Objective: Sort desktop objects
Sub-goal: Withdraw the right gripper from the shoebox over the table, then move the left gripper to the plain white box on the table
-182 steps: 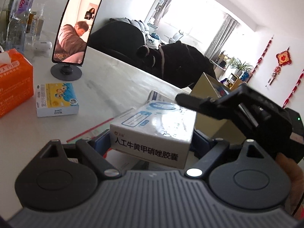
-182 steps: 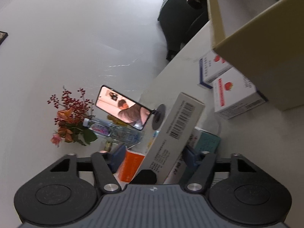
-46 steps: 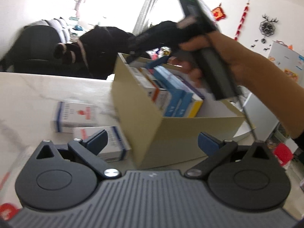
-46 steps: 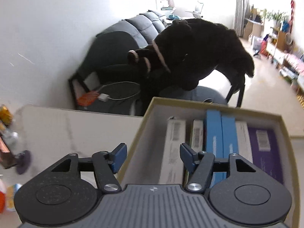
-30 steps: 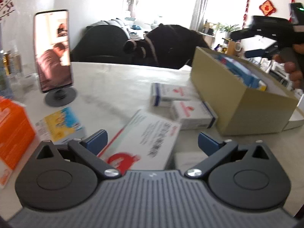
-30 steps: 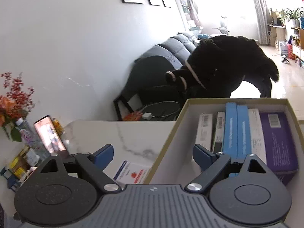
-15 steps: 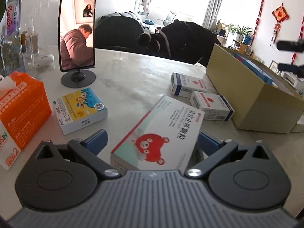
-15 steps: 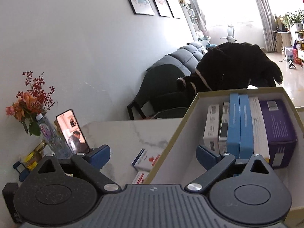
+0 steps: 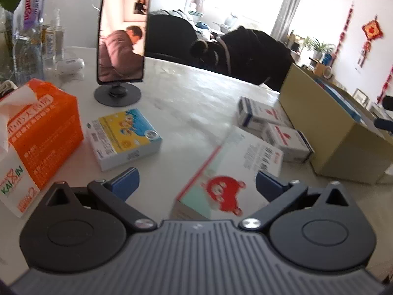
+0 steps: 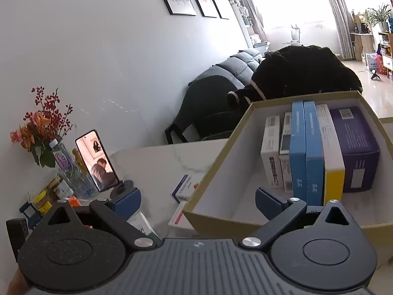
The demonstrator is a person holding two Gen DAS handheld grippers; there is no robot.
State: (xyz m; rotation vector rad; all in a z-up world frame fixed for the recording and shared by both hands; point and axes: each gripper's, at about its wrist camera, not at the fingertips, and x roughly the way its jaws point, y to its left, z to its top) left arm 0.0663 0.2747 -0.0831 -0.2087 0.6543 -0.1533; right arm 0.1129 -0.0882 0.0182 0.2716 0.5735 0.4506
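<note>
The left gripper (image 9: 196,182) has come closer to the red-bear box (image 9: 228,172), which lies flat on the white marble table (image 9: 186,103), long axis running away toward the cardboard box (image 9: 326,132). Its fingers are spread wide, the box between them, unpinched. The right gripper (image 10: 197,200), jaws opening and empty, hangs over the cardboard box rim; a sofa (image 10: 213,91) stands behind.

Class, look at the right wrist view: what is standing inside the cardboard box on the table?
Inside the cardboard box, six packs stand upright in a row: two white packs, two blue packs, a white-and-yellow pack and a purple box. The gripper body covers the box's near corner.
</note>
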